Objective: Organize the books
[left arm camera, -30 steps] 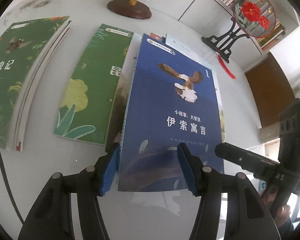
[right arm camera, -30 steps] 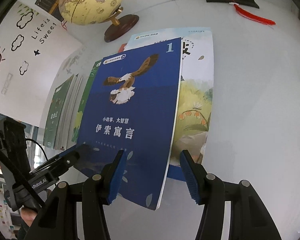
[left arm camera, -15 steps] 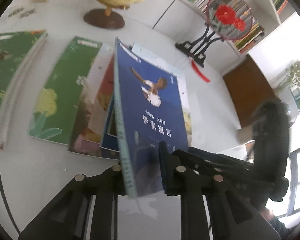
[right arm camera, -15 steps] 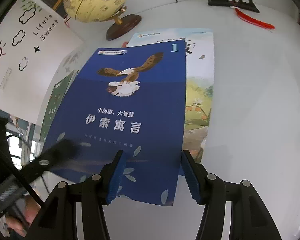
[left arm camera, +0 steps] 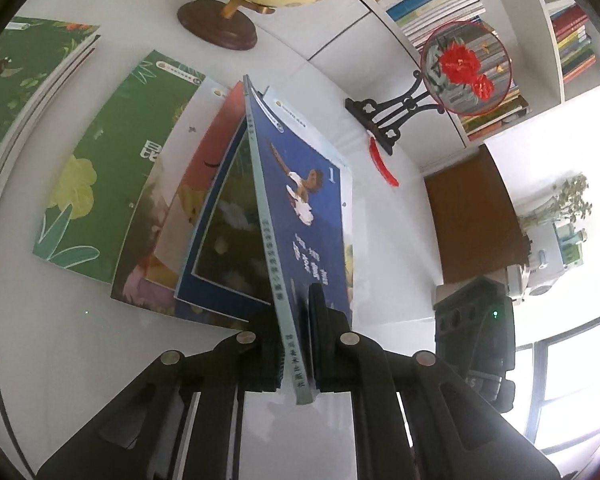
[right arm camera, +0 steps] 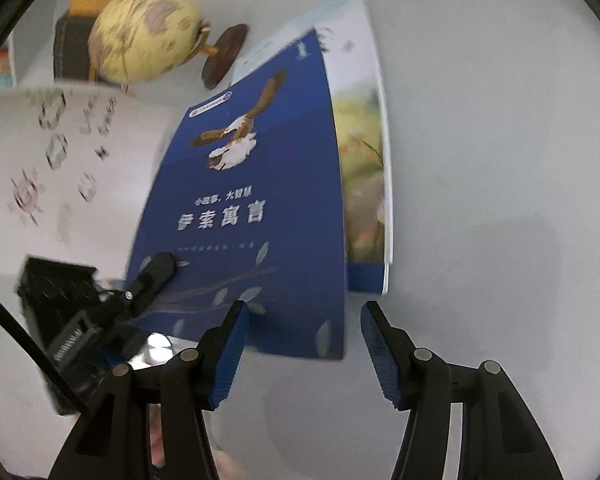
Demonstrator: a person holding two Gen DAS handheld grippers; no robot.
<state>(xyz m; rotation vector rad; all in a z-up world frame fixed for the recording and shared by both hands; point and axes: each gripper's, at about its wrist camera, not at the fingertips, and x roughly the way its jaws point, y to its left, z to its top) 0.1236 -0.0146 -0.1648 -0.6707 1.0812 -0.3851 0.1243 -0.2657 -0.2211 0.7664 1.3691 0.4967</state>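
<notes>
A blue book with an eagle on its cover (left arm camera: 304, 208) is tipped up on edge, its pale spine facing me. My left gripper (left arm camera: 296, 320) is shut on the spine's lower end. Under it a fanned stack lies on the white table (left arm camera: 80, 360): a dark picture book with a blue border (left arm camera: 228, 232), an orange-red one (left arm camera: 208, 160) and a green one (left arm camera: 100, 168). In the right wrist view the blue book (right arm camera: 252, 184) leans over a light-covered book (right arm camera: 364, 152). My right gripper (right arm camera: 302, 312) is open, with the book's near edge between its fingers, untouched.
A green book pile (left arm camera: 20, 80) lies at the far left. A globe on a wooden base (left arm camera: 220, 28) stands at the back. A round red-flower ornament on a black stand (left arm camera: 464, 68) sits at the back right before a bookshelf (left arm camera: 440, 4). A drawn poster (right arm camera: 60, 160) hangs left.
My left gripper has shut on the blue book's spine edge and tipped the book up off the stack. My right gripper has rolled and moved sideways, staying open.
</notes>
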